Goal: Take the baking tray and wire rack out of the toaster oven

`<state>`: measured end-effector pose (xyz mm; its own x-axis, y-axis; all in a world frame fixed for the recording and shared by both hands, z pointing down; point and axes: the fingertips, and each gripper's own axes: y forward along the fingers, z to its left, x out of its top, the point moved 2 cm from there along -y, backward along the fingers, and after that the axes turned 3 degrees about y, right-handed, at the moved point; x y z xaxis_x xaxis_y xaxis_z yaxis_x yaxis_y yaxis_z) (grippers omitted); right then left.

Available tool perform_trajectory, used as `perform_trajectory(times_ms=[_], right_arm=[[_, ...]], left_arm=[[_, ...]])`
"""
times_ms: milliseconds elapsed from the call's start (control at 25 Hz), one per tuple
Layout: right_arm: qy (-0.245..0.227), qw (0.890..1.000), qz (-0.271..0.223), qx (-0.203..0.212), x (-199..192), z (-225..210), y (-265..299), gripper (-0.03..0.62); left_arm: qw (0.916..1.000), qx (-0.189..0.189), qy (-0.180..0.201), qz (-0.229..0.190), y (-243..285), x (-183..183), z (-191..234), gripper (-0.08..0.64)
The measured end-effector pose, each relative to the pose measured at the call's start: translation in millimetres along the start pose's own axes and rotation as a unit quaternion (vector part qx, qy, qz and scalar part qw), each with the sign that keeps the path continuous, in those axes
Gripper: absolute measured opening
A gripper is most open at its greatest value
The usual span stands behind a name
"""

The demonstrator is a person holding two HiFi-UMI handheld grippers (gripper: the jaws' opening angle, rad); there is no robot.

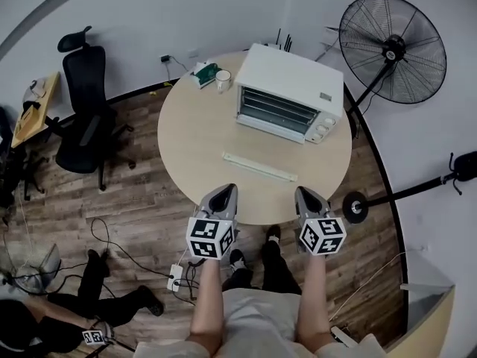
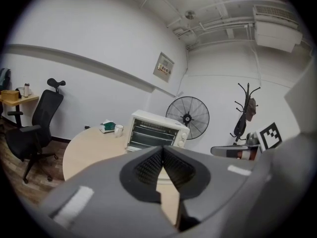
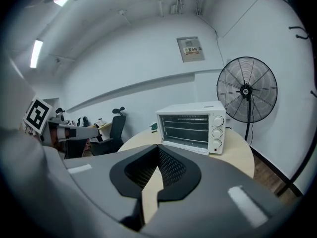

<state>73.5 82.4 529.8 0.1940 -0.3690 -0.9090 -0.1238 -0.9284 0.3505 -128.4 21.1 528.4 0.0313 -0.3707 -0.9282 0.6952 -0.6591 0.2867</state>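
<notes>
The left gripper [image 1: 225, 191] and right gripper [image 1: 306, 194] are shut and empty, and the toaster oven [image 1: 287, 92] sits across the table [image 1: 194, 148], nearer the right.

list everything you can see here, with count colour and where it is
table: one, round, pale wood, centre of the room
toaster oven: one, white, far side of the table
mug: one, white, on the table left of the oven
box: one, green and white, beside the mug
strip: one, pale, flat on the table in front of the oven
office chair: one, black, left of the table
fan: one, black, on a stand right of the oven
power strip: one, white, on the floor
second person: one, dark clothes, lower left
left gripper: one, grey, shut, empty
right gripper: one, grey, shut, empty
</notes>
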Motion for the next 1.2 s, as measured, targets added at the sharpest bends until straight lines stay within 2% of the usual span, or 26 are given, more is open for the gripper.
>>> perform_trajectory(times_ms=[160,440,640,920,1040,1200], right_arm=[[-0.005,1.000,0.000,0.022,2.3,-0.7,16.8,-0.003],[-0.007,0.999,0.003,0.054,12.7,-12.2,55.6,-0.003],[-0.004,0.999,-0.015,0.044,39.1,-52.0,70.6,-0.003],[0.011,1.000,-0.006,0.020,35.5,-107.1,93.6,-0.003],[0.012,0.999,-0.006,0.029,40.3,-112.5,105.5,-0.003],[0.014,0.999,-0.007,0.044,47.7,-121.4,123.7,-0.003]], left_arm=[[0.9999,0.010,-0.004,-0.003,11.2,2.8,4.3,0.055],[0.9995,0.031,0.012,0.002,40.8,20.5,12.6,0.055],[0.9995,0.009,0.028,0.011,88.3,34.3,-6.6,0.055],[0.9991,-0.008,0.032,0.027,156.3,35.9,-23.2,0.055],[0.9997,-0.009,0.002,0.024,182.4,36.4,-25.6,0.055],[0.9941,-0.022,-0.105,0.010,211.8,29.1,-27.2,0.055]])
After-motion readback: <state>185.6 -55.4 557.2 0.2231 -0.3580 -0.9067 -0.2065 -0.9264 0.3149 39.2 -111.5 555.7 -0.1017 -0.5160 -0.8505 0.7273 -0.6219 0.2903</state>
